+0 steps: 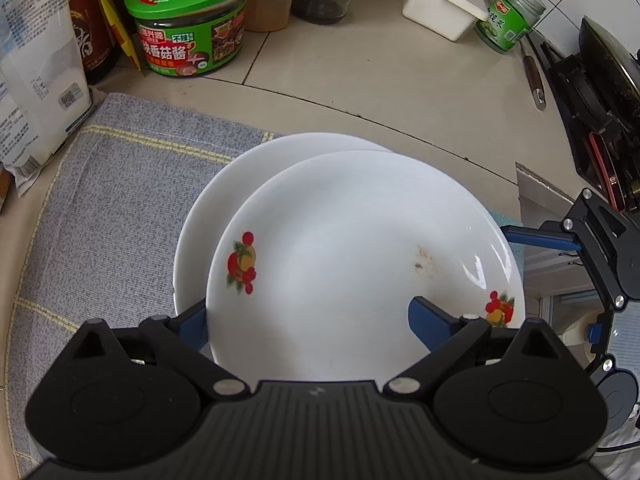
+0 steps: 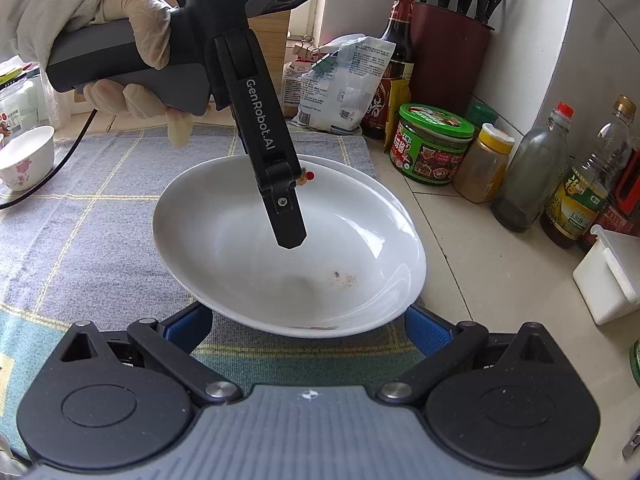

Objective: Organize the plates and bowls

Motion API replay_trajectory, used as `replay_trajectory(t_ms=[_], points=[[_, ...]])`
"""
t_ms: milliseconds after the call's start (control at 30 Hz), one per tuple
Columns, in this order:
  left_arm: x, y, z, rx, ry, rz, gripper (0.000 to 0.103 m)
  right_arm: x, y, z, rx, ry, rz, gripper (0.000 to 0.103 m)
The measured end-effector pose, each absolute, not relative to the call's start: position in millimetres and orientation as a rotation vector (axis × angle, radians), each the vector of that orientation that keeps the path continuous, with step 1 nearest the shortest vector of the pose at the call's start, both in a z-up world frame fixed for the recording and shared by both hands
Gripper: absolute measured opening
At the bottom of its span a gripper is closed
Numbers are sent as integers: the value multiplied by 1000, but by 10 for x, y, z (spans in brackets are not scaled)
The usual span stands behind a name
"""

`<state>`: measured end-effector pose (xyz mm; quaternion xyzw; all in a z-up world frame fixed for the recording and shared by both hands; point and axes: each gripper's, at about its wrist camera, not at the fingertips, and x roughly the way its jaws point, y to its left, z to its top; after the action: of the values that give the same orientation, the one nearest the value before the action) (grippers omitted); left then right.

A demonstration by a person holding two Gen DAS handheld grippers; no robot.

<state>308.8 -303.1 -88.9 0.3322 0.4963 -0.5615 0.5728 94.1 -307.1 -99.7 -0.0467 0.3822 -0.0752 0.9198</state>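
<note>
Two white plates are seen stacked off-centre on a grey checked cloth [image 1: 120, 184], at centre frame in both wrist views. The upper plate [image 1: 360, 256], fruit-printed, is shifted toward lower right over the lower plate [image 1: 208, 200], whose rim shows as a crescent at upper left.

Left gripper [image 1: 308, 320]: jaws spread wide, nothing gripped. The upper plate's near rim lies between the blue pads; one pad is over the plate, the other is tucked beside its left edge. Contact cannot be told.

Right gripper [image 2: 308, 320]: jaws wide apart at lower frame, the plate's near edge [image 2: 320, 320] between the fingers, not clamped.

Both grippers are near the rim; realignment of the stack is judged the pending step.

A small flowered bowl [image 2: 26, 156] stands apart at far left of the right view.
</note>
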Motion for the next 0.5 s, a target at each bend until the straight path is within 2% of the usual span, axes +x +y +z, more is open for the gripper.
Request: replay_trajectory(t_ms=[500], points=[[3171, -2888, -778, 670, 1241, -1265, 99, 975, -3092, -1030, -73, 776, -132, 103]])
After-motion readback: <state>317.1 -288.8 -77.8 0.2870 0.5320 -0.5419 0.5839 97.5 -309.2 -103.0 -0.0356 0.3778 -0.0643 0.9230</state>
